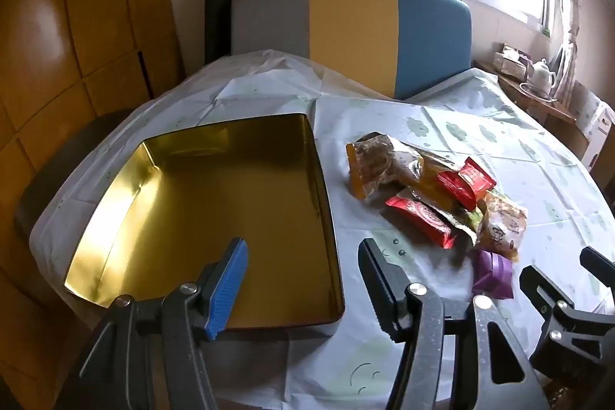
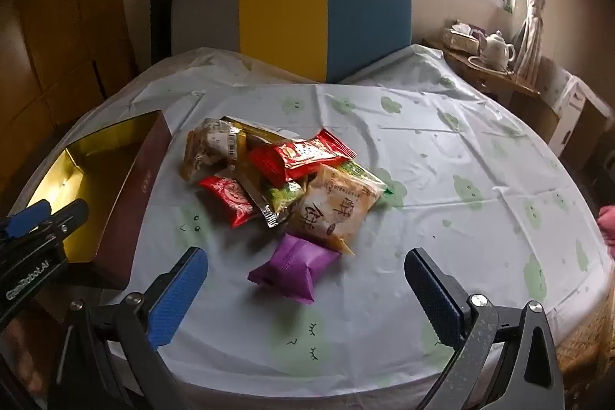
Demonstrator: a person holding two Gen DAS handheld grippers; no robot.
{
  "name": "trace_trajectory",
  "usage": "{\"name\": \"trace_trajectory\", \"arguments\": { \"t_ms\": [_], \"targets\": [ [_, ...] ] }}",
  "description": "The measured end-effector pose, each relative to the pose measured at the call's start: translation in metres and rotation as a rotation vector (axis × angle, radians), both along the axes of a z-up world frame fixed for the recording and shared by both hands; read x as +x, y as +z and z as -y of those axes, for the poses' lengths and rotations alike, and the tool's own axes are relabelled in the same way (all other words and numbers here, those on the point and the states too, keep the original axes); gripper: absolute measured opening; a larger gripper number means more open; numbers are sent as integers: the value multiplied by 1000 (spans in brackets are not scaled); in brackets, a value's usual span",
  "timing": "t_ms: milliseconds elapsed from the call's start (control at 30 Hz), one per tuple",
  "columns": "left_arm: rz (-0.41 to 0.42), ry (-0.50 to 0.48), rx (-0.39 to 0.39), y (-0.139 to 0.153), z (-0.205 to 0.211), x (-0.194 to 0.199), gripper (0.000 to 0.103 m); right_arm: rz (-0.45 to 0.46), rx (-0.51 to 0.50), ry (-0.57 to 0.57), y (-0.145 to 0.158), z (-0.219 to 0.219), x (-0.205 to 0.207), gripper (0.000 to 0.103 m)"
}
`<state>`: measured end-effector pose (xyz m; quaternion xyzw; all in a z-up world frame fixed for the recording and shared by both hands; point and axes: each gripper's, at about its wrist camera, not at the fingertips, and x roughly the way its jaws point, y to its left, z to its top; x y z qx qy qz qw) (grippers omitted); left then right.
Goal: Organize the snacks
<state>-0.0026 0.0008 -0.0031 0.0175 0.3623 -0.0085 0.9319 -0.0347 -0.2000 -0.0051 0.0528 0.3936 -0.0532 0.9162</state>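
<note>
An open tin box (image 1: pixel 323 179) with a gold inside and a dark red outer wall (image 2: pixel 130 195) lies on the left of the table with nothing in it. To its right is a pile of snack packets: a clear bag of brown snacks (image 1: pixel 380 160), red packets (image 2: pixel 303 156), a yellow bag (image 2: pixel 338 206) and a green packet (image 2: pixel 284 195). A purple packet (image 2: pixel 296 268) lies nearest, also in the left wrist view (image 1: pixel 494 273). My right gripper (image 2: pixel 307 294) is open wide, with the purple packet between its fingertips, untouched. My left gripper (image 1: pixel 303 287) hangs open over the tin's near right corner, holding nothing.
A white tablecloth (image 2: pixel 461 160) with green prints covers the round table. A chair (image 1: pixel 346 25) with a grey, yellow and blue back stands at the far side. A side shelf with a white teapot (image 2: pixel 497 45) is at the right, under the window. Wooden cabinets line the left.
</note>
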Motion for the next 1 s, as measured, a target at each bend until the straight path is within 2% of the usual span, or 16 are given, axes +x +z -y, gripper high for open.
{"name": "trace_trajectory", "arguments": {
  "t_ms": [100, 233, 1000],
  "targets": [
    [-16, 9, -3, -1, -3, 4, 61, -17, -12, 3, 1, -4, 5, 103],
    [-14, 8, 5, -2, -2, 5, 61, 17, -19, 15, 6, -5, 0, 103],
    [-13, 20, 7, -1, -2, 4, 61, 29, -40, 21, 4, -7, -1, 103]
  ]
}}
